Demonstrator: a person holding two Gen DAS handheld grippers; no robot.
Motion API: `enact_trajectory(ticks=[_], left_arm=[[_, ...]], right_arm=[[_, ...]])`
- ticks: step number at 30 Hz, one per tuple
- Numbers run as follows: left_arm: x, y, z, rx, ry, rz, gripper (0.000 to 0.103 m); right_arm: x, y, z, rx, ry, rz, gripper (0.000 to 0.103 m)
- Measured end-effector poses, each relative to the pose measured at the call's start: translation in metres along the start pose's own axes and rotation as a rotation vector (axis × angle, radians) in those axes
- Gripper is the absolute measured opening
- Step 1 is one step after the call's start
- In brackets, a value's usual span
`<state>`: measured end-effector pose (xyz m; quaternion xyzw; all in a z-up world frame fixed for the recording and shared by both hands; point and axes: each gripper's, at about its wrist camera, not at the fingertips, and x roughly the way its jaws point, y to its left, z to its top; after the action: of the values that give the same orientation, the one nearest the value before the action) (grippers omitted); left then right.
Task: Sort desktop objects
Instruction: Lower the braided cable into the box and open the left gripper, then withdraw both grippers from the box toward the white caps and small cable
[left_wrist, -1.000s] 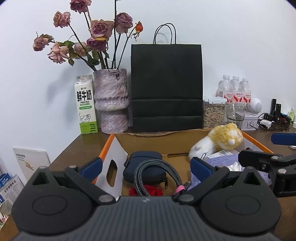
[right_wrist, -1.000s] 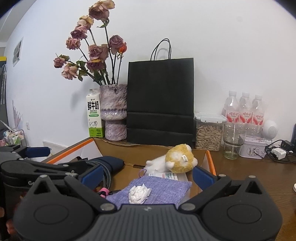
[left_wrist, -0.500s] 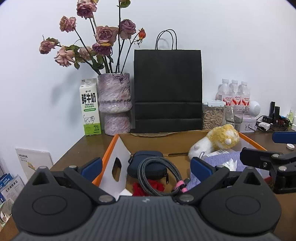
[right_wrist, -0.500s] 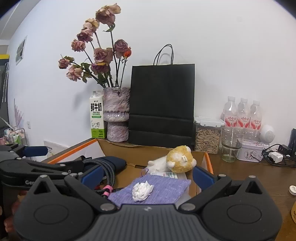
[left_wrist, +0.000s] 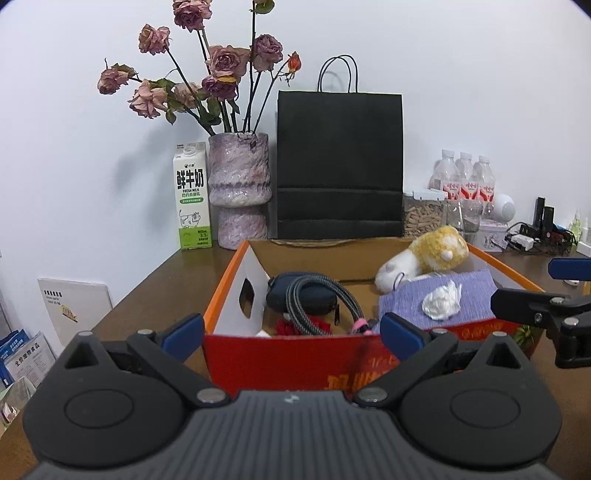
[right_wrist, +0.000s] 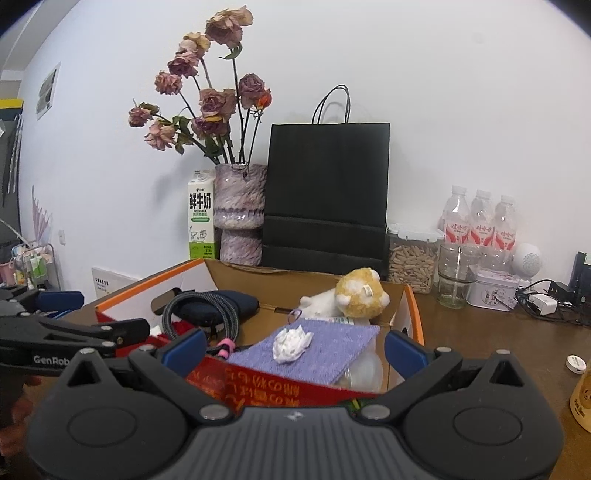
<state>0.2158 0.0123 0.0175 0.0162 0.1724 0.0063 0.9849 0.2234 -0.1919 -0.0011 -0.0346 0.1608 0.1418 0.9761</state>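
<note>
Left gripper (left_wrist: 291, 328): fingers spread wide, nothing between them, held in front of the red near wall of the cardboard box (left_wrist: 280, 360). Right gripper (right_wrist: 295, 347): fingers likewise spread and empty, held at the same near wall, toward the box's right corner.

Box contents, left half: dark blue pouch (left_wrist: 295, 295) with a coiled braided cable (left_wrist: 317, 301) lying on top of it; red item (left_wrist: 286, 326) partly hidden beneath the cable. Right half: purple cloth (left_wrist: 439, 301) lying flat, crumpled white tissue (left_wrist: 441, 304) resting on it. Far right corner of the box: yellow-and-white plush toy (left_wrist: 424, 258), leaning on the box wall.

Along the back edge of the table (left_wrist: 162, 295), against the wall: milk carton (left_wrist: 192, 197), vase of dried roses (left_wrist: 240, 192), black paper bag (left_wrist: 340, 166), lidded container of pellets (right_wrist: 412, 258), glass jar (right_wrist: 454, 275), three water bottles (right_wrist: 478, 219). Back right corner: tangled chargers and cables (right_wrist: 550, 302).
</note>
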Motion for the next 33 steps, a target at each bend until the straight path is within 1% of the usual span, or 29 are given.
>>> enact_trajectory(ticks=[6,15,22,33], left_arm=[[-0.008,-0.005,-0.008,0.026,0.032,-0.013,0.103],[-0.014,-0.013,-0.02,0.059,0.087,-0.051,0.103],[-0.014,-0.018,-0.027,0.077,0.139,-0.085,0.103],[-0.006,-0.016,-0.033,0.079,0.212,-0.113,0.103]], right_arm=[[-0.018,0.005,-0.009,-0.012,0.021,0.013,0.103],[-0.028,0.004,-0.03,-0.005,0.097,0.016,0.103],[-0.024,0.001,-0.042,0.003,0.159,0.013,0.103],[-0.011,-0.003,-0.049,0.009,0.233,0.008,0.103]])
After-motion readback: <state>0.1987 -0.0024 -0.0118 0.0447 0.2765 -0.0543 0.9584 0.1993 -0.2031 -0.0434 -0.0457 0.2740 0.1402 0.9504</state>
